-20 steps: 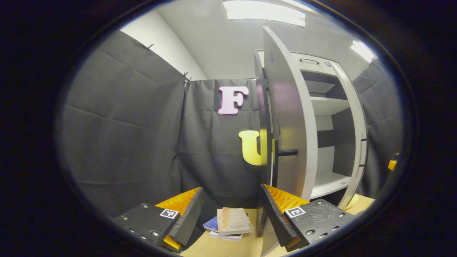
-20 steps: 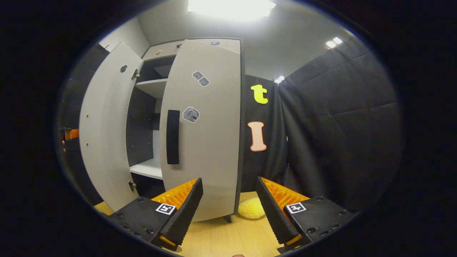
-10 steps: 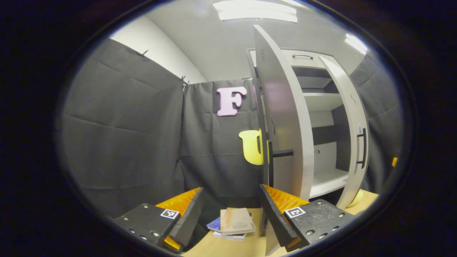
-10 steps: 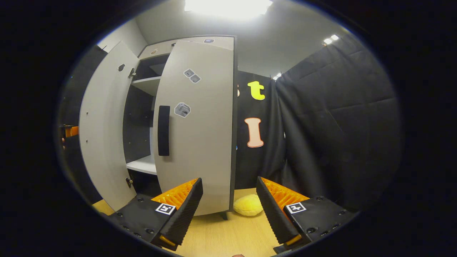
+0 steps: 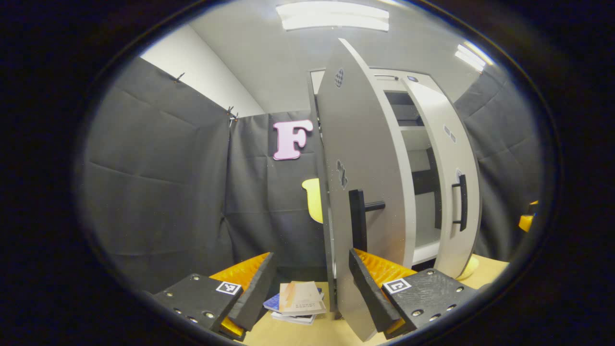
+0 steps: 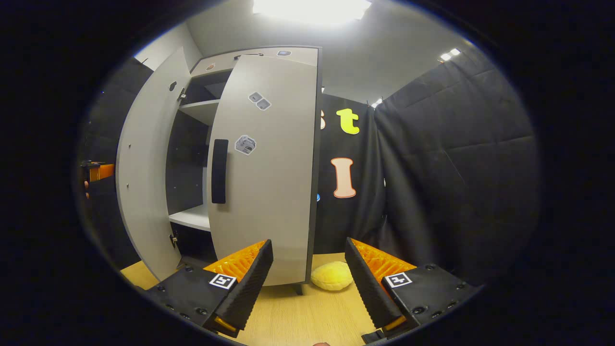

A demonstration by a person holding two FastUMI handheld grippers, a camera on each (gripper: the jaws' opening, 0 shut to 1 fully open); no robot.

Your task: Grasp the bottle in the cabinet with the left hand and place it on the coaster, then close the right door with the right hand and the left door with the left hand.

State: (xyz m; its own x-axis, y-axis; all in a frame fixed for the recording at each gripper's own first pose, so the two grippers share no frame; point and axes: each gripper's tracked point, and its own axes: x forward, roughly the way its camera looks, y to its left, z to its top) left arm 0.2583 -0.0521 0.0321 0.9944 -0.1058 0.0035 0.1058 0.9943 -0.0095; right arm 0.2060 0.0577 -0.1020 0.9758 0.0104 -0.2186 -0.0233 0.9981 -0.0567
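A stack of books (image 5: 295, 302) on the pale wooden desk (image 5: 307, 331) is seen in the left gripper view, a yellow cushion (image 6: 331, 275) in the right gripper view. The tall grey cabinet's left door (image 5: 358, 192) stands ajar, its right door (image 6: 266, 173) partly closed. The jaws of the left gripper (image 5: 312, 288) and right gripper (image 6: 307, 283) are held apart, empty.

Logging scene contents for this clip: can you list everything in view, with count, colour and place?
cabinet: one, pale grey, on the table, shelves showing
right door: one, grey, black handle, nearly shut
left door: one, grey, black handle, still ajar
books: small stack, left of the cabinet
yellow cushion: one, by the cabinet's right foot
table: one, light wood
left hand-held gripper: open, at the left door's edge
right hand-held gripper: open, facing the right door
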